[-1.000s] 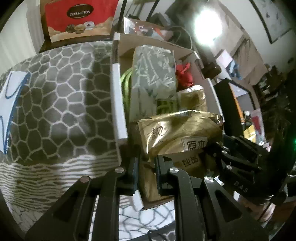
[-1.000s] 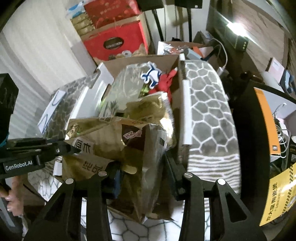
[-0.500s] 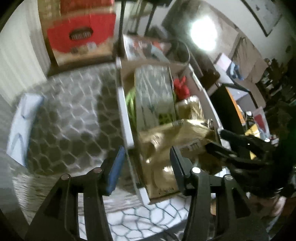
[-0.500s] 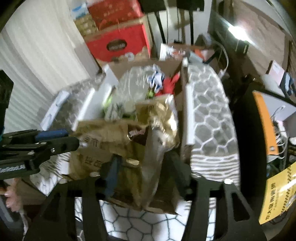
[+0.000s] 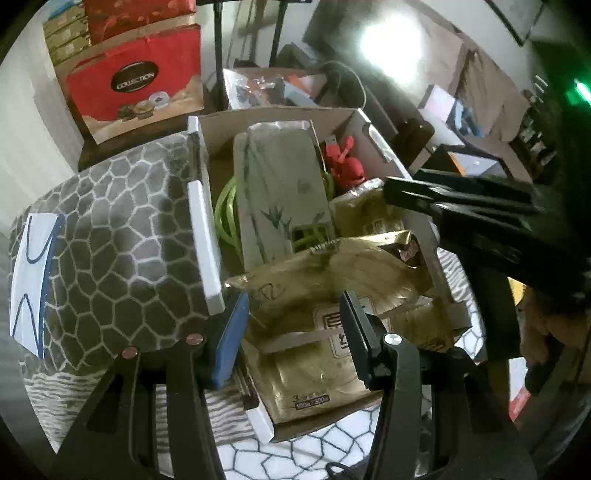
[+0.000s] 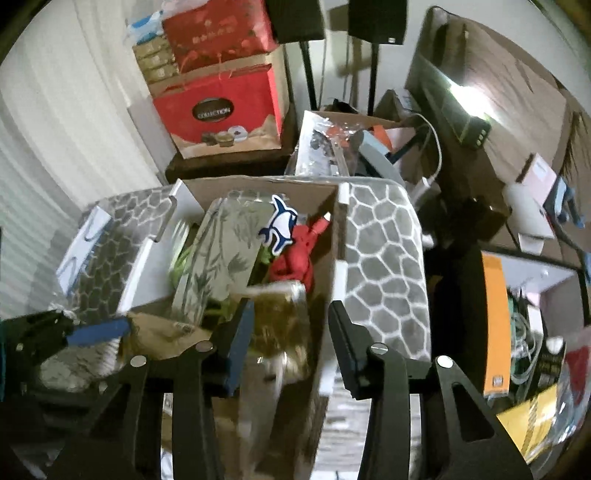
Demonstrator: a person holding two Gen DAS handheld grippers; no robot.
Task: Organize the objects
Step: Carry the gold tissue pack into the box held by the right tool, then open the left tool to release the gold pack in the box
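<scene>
Pouches [image 5: 332, 280] in box [image 5: 205, 236], before cable [image 5: 225, 210]

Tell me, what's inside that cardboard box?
The cardboard box holds gold snack bags, a bamboo-print pack, green cord and a red toy. Anything beneath them is covered.

A cluttered home room, used for storage: a red gift box [image 6: 221, 114] stacked with others against a curtain [image 6: 55, 147], a framed picture [image 5: 517, 18] on the wall, a patterned cushion [image 5: 110, 251], and cables [image 6: 432, 147] among piled household odds.
</scene>
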